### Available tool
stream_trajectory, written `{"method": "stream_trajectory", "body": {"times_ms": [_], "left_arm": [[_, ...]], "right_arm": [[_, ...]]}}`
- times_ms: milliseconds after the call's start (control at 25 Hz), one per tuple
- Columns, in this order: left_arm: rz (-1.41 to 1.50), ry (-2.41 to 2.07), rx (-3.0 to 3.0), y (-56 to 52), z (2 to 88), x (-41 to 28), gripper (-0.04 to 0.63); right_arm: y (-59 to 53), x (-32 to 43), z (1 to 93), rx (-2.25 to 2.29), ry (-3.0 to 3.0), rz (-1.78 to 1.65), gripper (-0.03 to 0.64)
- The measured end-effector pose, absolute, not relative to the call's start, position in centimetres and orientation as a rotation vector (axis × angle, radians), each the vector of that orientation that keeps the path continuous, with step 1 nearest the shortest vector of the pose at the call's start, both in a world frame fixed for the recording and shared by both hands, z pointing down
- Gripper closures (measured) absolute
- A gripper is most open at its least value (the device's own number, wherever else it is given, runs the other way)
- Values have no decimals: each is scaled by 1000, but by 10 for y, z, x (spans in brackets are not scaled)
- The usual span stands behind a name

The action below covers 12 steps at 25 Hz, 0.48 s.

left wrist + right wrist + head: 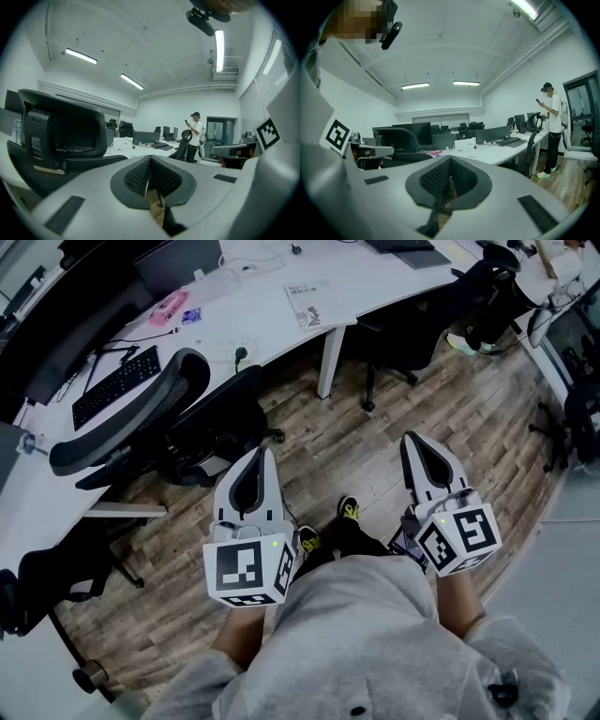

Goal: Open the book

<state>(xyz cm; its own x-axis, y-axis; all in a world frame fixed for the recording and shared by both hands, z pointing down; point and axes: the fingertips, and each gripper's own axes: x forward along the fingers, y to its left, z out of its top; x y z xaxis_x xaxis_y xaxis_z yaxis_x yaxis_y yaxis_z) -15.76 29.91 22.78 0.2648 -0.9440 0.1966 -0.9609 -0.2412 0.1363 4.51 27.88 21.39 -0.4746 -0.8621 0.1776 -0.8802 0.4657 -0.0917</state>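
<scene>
A thin white book [314,302] lies closed on the long white desk [272,329] at the far side of the head view. Both grippers hang over the wooden floor, well short of the desk. My left gripper [259,456] has its jaws closed together with nothing between them; in the left gripper view its black pads [140,176] meet at the tip [150,160]. My right gripper [416,441] is likewise shut and empty, its tip [450,161] aimed toward the desk.
A black office chair [155,427] stands between my left gripper and the desk. A keyboard [114,385] and a pink object [169,307] lie on the desk. A white desk leg [328,362] stands ahead. Another person [553,122] stands by the far chairs.
</scene>
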Motion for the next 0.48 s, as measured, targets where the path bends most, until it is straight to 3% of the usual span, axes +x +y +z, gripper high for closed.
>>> {"method": "stream_trajectory", "body": {"times_ms": [480], "left_arm": [[108,-1787,2304,303,225,-161,586]], "right_arm": [[279,35,214,1517,-2630,261,591]]}}
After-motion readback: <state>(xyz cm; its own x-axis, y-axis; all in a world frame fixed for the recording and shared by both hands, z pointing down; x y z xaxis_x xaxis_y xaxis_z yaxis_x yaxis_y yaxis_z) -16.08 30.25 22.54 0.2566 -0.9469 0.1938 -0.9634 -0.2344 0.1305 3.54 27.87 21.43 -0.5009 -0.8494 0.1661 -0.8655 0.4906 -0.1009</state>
